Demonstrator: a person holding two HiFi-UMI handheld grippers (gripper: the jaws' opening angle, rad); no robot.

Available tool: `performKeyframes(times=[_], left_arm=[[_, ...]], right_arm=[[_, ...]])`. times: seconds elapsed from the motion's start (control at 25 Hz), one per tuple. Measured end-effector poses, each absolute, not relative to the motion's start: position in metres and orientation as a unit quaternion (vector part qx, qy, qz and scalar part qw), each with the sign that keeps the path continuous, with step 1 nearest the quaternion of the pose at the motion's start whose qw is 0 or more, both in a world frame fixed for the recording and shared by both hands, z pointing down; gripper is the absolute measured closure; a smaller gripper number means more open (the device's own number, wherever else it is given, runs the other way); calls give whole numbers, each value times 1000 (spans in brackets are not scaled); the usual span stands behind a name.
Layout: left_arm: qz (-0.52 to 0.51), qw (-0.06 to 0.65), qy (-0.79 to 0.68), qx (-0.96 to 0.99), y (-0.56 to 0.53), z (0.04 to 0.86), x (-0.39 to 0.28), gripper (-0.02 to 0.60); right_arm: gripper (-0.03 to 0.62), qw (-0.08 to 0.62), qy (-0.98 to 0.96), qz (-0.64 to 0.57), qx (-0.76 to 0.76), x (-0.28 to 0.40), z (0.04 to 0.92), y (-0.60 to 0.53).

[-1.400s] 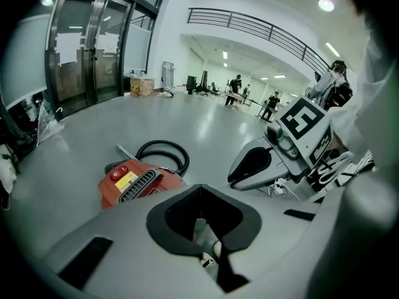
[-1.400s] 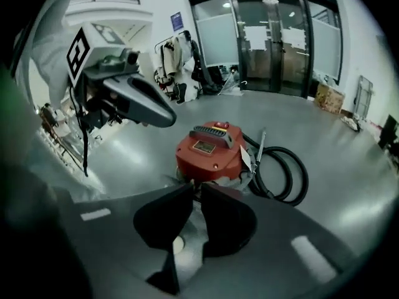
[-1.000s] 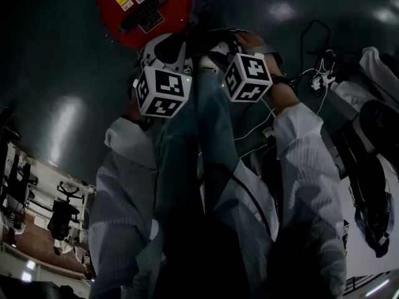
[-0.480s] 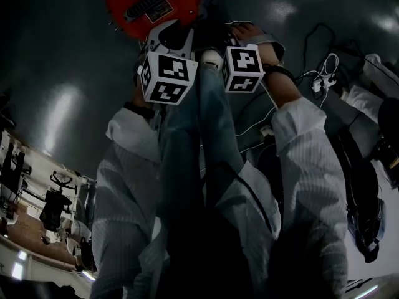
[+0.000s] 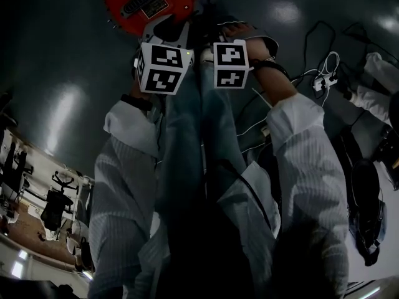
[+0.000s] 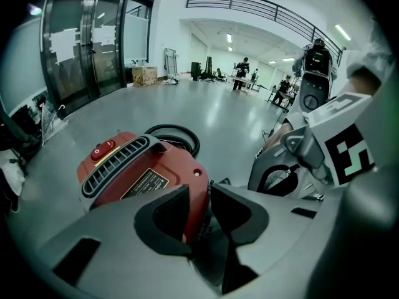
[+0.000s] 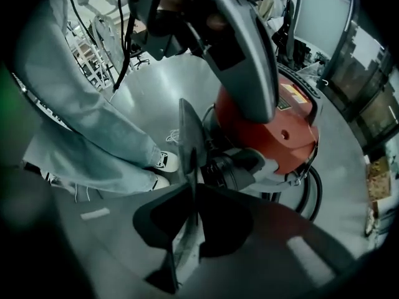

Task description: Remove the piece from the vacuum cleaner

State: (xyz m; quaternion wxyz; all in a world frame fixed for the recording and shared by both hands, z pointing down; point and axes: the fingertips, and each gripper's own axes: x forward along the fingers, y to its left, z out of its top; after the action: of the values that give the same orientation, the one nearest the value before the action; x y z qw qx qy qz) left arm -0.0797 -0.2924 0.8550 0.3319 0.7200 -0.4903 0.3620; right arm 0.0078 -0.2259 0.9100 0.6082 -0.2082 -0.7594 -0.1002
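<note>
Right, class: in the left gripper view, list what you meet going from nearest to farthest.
Left hand-held gripper → red vacuum cleaner → black hose coiled behind it → people standing far across the hall.

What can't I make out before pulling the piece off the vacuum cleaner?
- Head view: vacuum cleaner is cut off by the top edge. The left gripper (jaws just opened, nothing gripped) and right gripper (just closed on the gray piece) cover its near end.
- Right gripper view: the piece is edge-on, so its shape and joint are unclear.
</note>
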Motion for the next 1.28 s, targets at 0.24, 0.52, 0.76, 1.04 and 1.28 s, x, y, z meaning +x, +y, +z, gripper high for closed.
performKeyframes(times=[0.24,0.52,0.76,1.04,1.28], left_arm=[[351,328,-507,716,-293,847,-78,474],[345,343,-515,706,-297,846,-89,474],[305,386,-515,702,-283,823,-100,474],[179,360,-584,705,-288,682,-80,554],[149,325,-598,717,-274,520,-60,577]], right_arm=[[563,592,-765,-103,-231,18,897,-205],[563,590,-758,-76,-268,28,894,-190],[569,586,-788,22,-189,48,865,-160],[569,483,-853,194,23,86,741,-197],[568,345,-880,280,168,86,568,-220]])
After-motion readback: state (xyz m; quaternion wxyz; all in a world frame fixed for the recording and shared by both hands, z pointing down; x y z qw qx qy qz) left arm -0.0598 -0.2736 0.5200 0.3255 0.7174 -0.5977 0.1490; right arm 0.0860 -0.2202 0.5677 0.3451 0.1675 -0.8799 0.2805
